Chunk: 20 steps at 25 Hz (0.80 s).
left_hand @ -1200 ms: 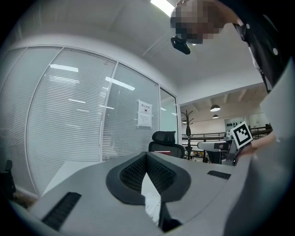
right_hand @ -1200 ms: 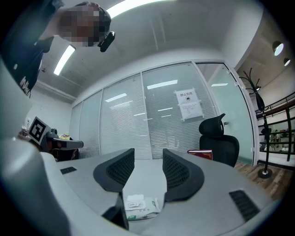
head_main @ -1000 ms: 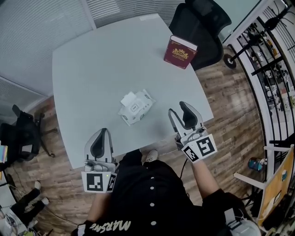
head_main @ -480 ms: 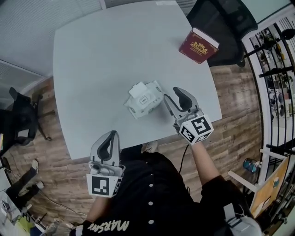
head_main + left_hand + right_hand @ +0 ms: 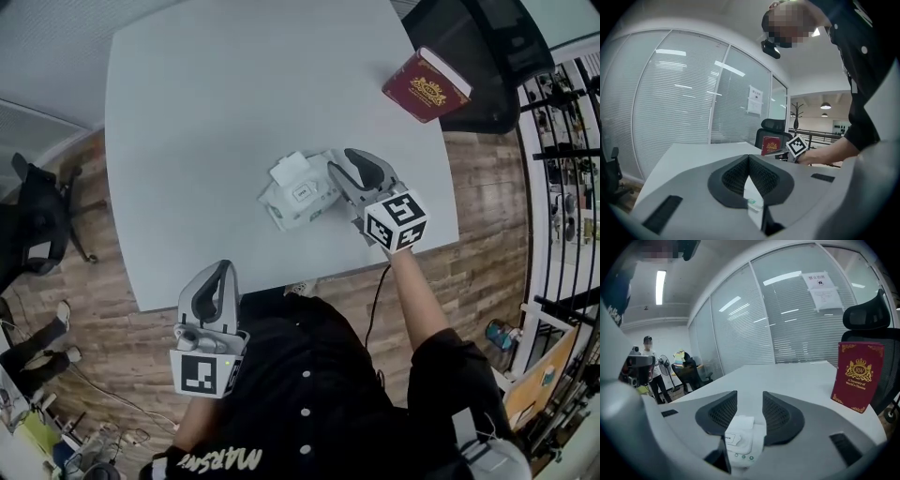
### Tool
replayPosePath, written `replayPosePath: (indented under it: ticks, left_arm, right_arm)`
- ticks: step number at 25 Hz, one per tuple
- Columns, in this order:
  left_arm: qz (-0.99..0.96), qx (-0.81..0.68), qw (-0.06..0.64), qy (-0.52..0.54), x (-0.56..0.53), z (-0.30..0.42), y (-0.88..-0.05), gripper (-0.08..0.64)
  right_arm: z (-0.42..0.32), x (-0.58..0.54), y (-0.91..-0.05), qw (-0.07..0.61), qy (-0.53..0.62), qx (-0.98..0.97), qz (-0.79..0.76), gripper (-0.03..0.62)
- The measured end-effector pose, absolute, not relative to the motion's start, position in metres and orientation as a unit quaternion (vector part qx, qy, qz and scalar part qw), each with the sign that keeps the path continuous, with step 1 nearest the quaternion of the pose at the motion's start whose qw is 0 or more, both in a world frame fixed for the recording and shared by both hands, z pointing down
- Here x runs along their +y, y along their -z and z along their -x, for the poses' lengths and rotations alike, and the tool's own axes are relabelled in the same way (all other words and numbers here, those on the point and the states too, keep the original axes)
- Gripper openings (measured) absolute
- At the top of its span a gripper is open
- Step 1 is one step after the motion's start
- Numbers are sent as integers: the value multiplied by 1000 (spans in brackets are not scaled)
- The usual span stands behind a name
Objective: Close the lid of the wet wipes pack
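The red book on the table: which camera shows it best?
The right gripper view: the red book stands large, its gold crest clear. The head view shows the book small, from above; the left gripper view shows it tiny, far off.

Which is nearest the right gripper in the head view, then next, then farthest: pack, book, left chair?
1. Pack, beside the right gripper.
2. Book, at the table's far right corner.
3. Left chair, off the table's left side.

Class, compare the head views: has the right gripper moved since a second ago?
Yes. The right gripper has moved away from the near edge of the table, up to the wet wipes pack.
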<state>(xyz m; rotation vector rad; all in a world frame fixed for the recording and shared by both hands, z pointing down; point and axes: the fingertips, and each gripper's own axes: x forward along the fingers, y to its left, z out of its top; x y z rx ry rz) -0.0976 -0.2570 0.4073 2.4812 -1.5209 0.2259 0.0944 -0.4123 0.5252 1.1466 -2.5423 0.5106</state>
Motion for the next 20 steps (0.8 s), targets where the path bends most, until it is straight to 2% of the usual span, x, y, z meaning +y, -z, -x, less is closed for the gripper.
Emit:
replayPosePath:
  ticks: [5, 15, 20]
  left_arm:
    - [-836, -527, 129, -84, -259, 107, -419, 6]
    - [-813, -551, 155, -109, -264, 123, -439, 6]
    - [-823, -533, 165, -107, -266, 118, -443, 6]
  right_arm:
    - [-79, -428, -554, 195, -207, -891, -355, 147]
    - [-52, -445, -621, 296, -301, -865, -270, 149]
    - [-43, -447, -645, 359, -300, -852, -234, 164]
